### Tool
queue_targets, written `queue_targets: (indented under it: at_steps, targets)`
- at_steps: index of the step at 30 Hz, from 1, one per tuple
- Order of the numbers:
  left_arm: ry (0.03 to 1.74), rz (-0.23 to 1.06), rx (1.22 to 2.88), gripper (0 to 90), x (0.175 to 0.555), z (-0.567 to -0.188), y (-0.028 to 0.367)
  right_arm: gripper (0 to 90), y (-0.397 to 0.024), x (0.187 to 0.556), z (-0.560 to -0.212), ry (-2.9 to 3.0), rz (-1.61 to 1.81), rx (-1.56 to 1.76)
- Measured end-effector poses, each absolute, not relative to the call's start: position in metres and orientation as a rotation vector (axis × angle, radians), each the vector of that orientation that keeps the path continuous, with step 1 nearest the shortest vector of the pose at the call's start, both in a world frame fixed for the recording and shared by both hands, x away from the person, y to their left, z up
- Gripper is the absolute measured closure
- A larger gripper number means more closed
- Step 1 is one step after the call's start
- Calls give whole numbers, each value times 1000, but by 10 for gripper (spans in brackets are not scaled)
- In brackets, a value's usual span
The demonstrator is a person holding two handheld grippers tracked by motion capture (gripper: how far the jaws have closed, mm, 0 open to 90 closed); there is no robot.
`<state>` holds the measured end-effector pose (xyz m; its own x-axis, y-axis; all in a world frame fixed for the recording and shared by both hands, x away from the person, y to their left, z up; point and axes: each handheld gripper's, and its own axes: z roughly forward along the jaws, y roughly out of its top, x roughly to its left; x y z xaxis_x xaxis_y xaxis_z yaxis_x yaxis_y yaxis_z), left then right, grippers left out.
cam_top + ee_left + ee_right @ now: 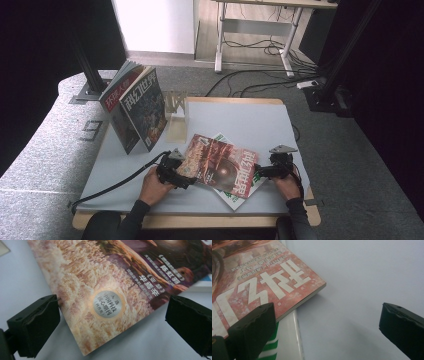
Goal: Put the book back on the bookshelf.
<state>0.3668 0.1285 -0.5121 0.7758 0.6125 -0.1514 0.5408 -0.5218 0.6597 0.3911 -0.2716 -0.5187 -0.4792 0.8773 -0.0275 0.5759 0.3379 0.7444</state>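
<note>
You have the red magazine (219, 164) lying flat near the front edge of the table (240, 120), on top of a green and white magazine (239, 198) that shows under its lower right side. It lies turned at an angle, so one corner points to each of your hands, and this seems to be why you come from both sides at once.

Your left gripper (172, 170) is at the left corner of the red magazine. In the left gripper view its jaws stand wide apart, and the corner with the round silver seal (107, 304) lies between them; the left pad is just beside the edge, but it clamps nothing yet. Your right gripper (272, 169) is at the right corner. In the right gripper view its jaws are also apart, and the corner with the white letters (284, 275) sits near the left pad.

Two other magazines (135, 107) already stand upright at the back left, beside a clear stand (176, 107). I judge that the red one must go there next, so take it by both corners to lift it without bending.
</note>
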Motion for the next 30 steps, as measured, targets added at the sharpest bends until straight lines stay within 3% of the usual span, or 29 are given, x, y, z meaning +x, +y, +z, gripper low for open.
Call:
queue_targets:
  at_steps: [23,30]
  targets:
    - [835,97,2197,0,333,-516,136,29,-257,430,-519,2173,950,1309]
    - [840,106,2199,0,327,-520,134,83,-254,437,-522,2156,938,1321]
